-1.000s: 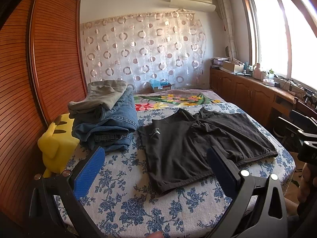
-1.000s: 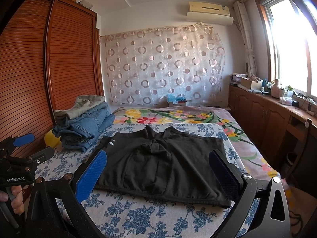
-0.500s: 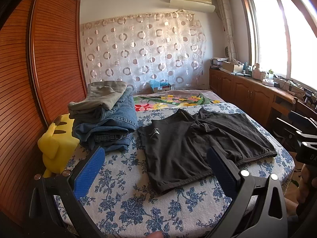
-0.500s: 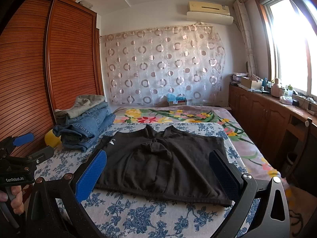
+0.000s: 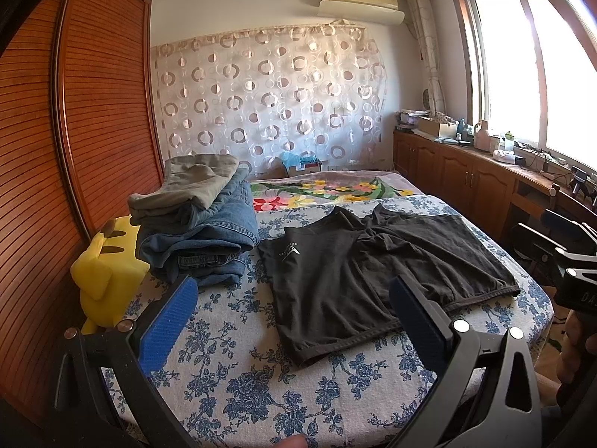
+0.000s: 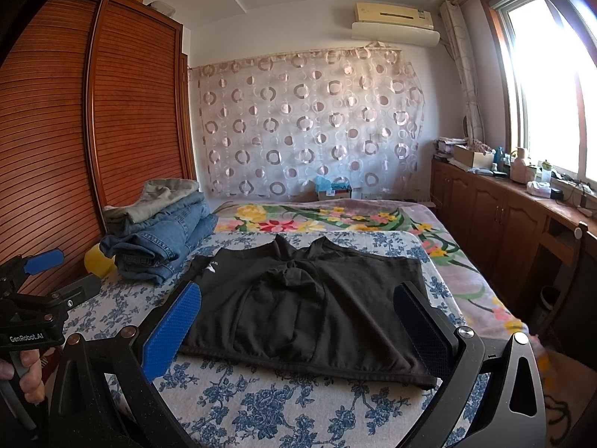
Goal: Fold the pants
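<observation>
Both grippers, left (image 5: 291, 310) and right (image 6: 296, 315), have jaws spread wide and hold nothing. Just ahead of them the black pants (image 6: 306, 306) lie flat on the bed (image 6: 261, 403), probably ready for folding. Beyond, left, sits a clothes pile (image 5: 197, 224).

Each black claw (image 5: 293, 300) (image 6: 298, 311) carries blue textured pads (image 5: 168, 323), silver screws, and "GenRobot.AI" lettering.

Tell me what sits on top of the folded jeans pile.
A folded grey-khaki garment lies on top of the blue jeans. How many garments the pile holds cannot be told; its lower layers are covered.
</observation>
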Demonstrator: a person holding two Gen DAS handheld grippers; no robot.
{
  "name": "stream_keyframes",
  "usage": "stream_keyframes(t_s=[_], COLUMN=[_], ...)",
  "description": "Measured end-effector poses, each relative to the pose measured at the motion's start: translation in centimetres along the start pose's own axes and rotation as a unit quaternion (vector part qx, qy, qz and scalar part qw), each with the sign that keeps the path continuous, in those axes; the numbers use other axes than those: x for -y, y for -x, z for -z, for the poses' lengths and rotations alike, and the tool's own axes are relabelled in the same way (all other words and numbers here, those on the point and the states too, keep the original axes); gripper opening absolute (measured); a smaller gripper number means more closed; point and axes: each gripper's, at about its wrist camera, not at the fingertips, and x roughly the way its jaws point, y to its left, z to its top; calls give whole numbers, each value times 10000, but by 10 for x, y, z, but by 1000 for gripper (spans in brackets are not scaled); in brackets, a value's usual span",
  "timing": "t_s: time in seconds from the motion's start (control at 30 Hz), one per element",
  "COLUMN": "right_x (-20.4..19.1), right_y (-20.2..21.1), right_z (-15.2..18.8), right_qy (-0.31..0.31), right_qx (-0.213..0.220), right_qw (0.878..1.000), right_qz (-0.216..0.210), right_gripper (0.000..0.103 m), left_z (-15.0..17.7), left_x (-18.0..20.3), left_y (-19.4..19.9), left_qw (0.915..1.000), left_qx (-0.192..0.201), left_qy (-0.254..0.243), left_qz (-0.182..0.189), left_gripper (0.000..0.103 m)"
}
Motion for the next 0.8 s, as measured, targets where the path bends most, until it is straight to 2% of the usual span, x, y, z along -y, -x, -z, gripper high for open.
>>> stream_keyframes(t_s=[0.63, 0.8], right_x=[0, 1], right_y=[2, 1], right_z=[1, 1], right_qy=[4, -13], right_qx=[19, -8], right_qw=[10000, 10000], right_qz=[2, -2], right_gripper=[103, 103], left_z=[1, -13], left_x=[0, 3], left_y=[0, 13], left_qw=[10000, 10000], left_qx=[11, -51], left_qy=[-2, -20], left_qz=[-10, 5], left_gripper=[103, 103])
